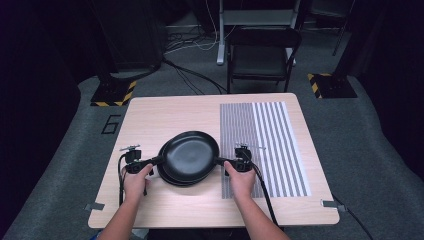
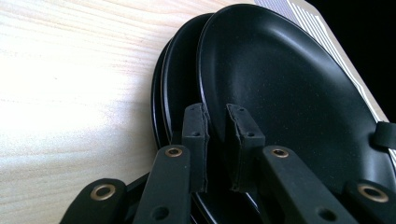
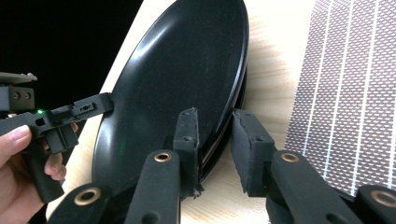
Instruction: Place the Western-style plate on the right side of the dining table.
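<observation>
My left jaws (image 2: pixel 215 140) are narrow and closed on the near rim of the top black plate (image 2: pixel 289 93). One pad lies on the inner face and the other behind the rim. Just beside this plate, in the left gripper view, I see the rims of the other black plates (image 2: pixel 175 93) under it, and then the pale wooden surface (image 2: pixel 70 93).

My right jaws (image 3: pixel 217 149) stand a little wider. The rim of the top plate (image 3: pixel 187 70) is between them. The left pad is against the plate, but the right pad stands slightly away from the rim, so these jaws do not clamp it. The edges of the lower plates (image 3: pixel 243 88) show behind the top one. At the far rim, in the right gripper view, I see my left hand (image 3: pixel 18 158) with its jaws on the plate.

From the high view, my left hand (image 1: pixel 136 182) and right hand (image 1: pixel 241 181) are at the near part of the surface (image 1: pixel 165 115). The left jaws (image 1: pixel 159 161) and the right jaws (image 1: pixel 220 161) meet the top plate (image 1: pixel 190 155) from opposite sides. This plate sits near the middle of the surface, shifted a little to the far side of the plates below (image 1: pixel 175 180). I cannot tell if it rests on them or is raised.

The striped mat (image 1: pixel 270 140) lies on the right half of the surface, and my right hand is over its near left edge. Beyond the surface stands a dark chair (image 1: pixel 262 55) on the grey floor.
</observation>
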Available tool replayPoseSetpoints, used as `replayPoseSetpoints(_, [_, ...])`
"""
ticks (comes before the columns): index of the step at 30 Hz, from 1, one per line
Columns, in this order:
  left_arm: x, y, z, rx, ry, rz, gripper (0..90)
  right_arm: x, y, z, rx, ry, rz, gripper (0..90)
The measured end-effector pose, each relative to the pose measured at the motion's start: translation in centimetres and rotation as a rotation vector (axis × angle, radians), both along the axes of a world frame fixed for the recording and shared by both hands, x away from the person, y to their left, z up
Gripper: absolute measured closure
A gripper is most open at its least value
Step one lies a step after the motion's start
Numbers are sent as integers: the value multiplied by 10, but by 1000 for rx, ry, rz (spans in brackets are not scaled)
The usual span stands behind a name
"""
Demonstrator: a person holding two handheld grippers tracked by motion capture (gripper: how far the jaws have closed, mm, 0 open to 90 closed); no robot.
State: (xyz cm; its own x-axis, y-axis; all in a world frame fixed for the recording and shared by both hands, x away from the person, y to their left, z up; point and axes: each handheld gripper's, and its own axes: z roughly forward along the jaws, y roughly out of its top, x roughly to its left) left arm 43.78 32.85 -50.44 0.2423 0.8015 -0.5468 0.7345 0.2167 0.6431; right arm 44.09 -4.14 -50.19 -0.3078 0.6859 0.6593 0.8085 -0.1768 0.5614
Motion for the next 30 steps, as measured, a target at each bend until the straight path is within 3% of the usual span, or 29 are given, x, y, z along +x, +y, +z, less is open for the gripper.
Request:
replayPoseSetpoints(4, [0,-1,0,15,-6,0,790,2,-1,-1,20,18,-3,729])
replayPoseSetpoints(13, [4,-9,-3,-14,6,-1,775,14,-8,5,26,19,-49,765])
replayPoseSetpoints(18, [6,-12,-3,-7,-1,-2,772,21,-10,5,22,9,-71,779])
replayPoseSetpoints(22, [5,-16,-2,-15,15,4,751,23,-12,5,22,4,-81,785])
replayPoseSetpoints(23, [5,-19,-4,-20,36,-6,751,23,-12,5,16,1,-84,788])
replayPoseSetpoints(24, [3,-23,-4,5,28,3,729,22,-11,4,8,-4,-88,790])
replayPoseSetpoints(30, [-1,-28,-5,15,22,45,726,21,-11,4,15,-5,-99,792])
